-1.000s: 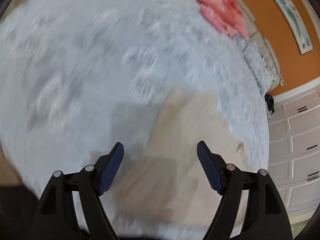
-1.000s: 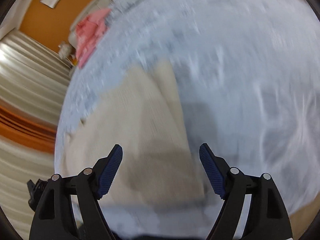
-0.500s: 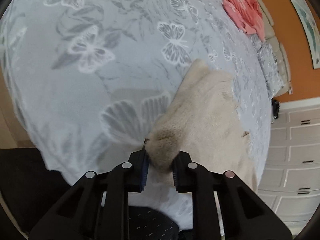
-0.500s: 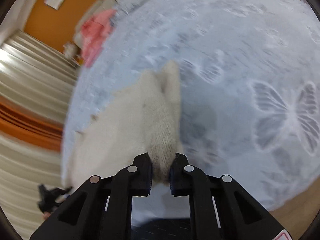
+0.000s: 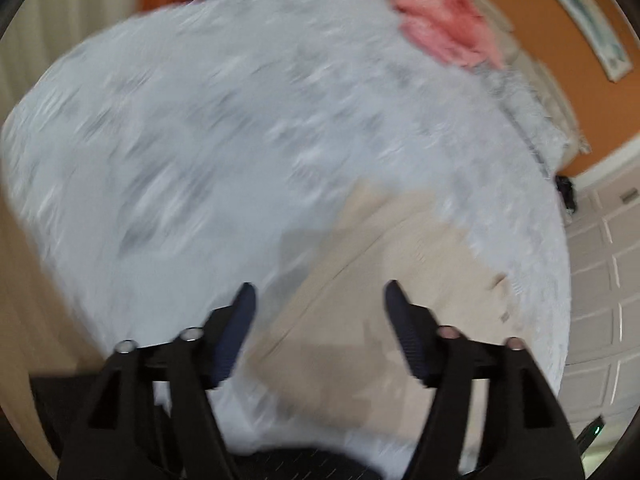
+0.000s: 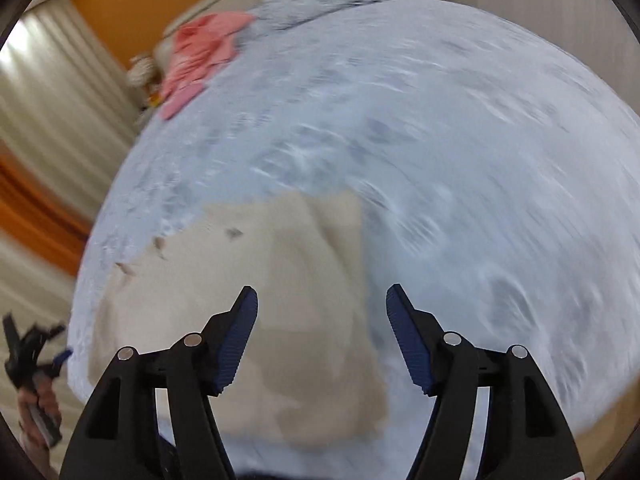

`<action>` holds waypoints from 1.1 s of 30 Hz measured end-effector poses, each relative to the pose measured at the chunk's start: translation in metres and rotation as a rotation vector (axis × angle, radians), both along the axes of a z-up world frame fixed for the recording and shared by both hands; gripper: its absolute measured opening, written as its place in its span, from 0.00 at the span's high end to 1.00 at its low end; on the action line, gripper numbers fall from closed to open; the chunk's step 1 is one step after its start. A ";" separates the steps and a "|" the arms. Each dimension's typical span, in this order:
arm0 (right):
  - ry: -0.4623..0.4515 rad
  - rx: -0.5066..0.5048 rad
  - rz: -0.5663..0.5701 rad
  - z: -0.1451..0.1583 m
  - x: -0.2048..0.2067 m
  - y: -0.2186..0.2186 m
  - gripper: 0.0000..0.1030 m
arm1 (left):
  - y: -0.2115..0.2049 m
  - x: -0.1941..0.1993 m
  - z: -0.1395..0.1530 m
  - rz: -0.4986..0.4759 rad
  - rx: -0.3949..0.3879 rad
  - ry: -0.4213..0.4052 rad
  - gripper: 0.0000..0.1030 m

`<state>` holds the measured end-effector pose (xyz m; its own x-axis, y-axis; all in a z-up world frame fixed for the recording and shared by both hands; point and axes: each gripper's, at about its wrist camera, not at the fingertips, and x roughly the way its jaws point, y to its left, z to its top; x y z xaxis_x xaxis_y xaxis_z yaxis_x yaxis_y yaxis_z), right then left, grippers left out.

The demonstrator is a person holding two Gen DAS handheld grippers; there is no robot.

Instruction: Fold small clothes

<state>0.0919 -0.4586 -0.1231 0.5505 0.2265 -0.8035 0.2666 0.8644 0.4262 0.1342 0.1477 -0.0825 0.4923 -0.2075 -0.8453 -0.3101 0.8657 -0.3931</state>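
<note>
left hand-held gripper (image 5: 318, 300) opening, empty | right hand-held gripper (image 6: 320, 304) opening, empty | beige knit garment (image 6: 280, 300) flat, blurred

Beige garment (image 6: 280, 300) — pale blue bedspread (image 6: 460, 140)

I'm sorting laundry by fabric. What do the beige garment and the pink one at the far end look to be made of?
The beige garment looks like a soft matte knit, maybe wool or fleece; blur hides its weave. The pink garment looks like thin, soft cloth, crumpled in loose folds; its fibre can't be told. Both lie on the pale blue bedspread.
</note>
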 end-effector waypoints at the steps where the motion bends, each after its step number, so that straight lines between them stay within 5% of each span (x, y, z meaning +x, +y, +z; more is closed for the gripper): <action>1: 0.010 0.022 0.037 -0.009 0.024 0.004 0.36 | -0.010 0.022 -0.001 -0.049 -0.023 -0.006 0.23; 3: 0.054 0.010 0.067 -0.020 0.056 0.014 0.36 | -0.028 0.057 -0.013 -0.124 -0.047 0.008 0.17; 7: 0.155 0.038 0.072 -0.062 0.103 0.020 0.37 | -0.058 0.119 -0.057 -0.194 0.027 0.078 0.17; 9: 0.144 0.082 0.080 -0.067 0.106 0.018 0.88 | -0.064 0.131 -0.074 -0.209 -0.001 0.088 0.40; 10: 0.091 0.125 0.059 -0.058 0.103 0.011 0.89 | -0.064 0.138 -0.084 -0.222 -0.032 0.116 0.74; 12: -0.003 0.115 0.024 -0.035 0.093 -0.001 0.90 | -0.062 0.143 -0.082 -0.209 -0.051 0.095 0.92; 13: -0.031 0.114 0.006 -0.027 0.089 -0.008 0.91 | -0.056 0.143 -0.075 -0.202 -0.060 0.053 0.92; 16: -0.036 0.119 -0.062 -0.034 0.087 -0.037 0.91 | -0.044 0.144 -0.062 -0.178 -0.027 -0.001 0.92; 19: 0.164 0.113 -0.013 -0.096 0.101 -0.032 0.90 | -0.036 0.153 -0.084 -0.127 -0.023 0.036 0.92; 21: 0.135 0.095 -0.020 -0.088 0.102 -0.030 0.83 | -0.035 0.152 -0.104 -0.103 -0.016 0.055 0.93; 25: 0.036 0.130 -0.066 -0.039 0.079 -0.032 0.73 | -0.028 0.142 -0.089 -0.063 -0.096 0.035 0.87; 26: 0.012 0.099 -0.069 -0.024 0.061 -0.030 0.62 | -0.022 0.137 -0.080 -0.054 -0.110 0.027 0.85; 27: 0.004 0.081 -0.069 -0.017 0.048 -0.030 0.46 | -0.017 0.127 -0.067 -0.053 -0.105 0.010 0.81; 28: -0.002 0.069 -0.069 -0.011 0.032 -0.028 0.41 | -0.014 0.118 -0.058 -0.054 -0.094 -0.003 0.69; 29: -0.001 0.062 -0.068 -0.009 0.011 -0.026 0.37 | -0.010 0.103 -0.047 -0.052 -0.073 -0.017 0.53; 33: 0.119 0.103 -0.104 -0.036 -0.064 -0.023 0.32 | 0.008 0.046 -0.035 -0.058 -0.069 0.005 0.29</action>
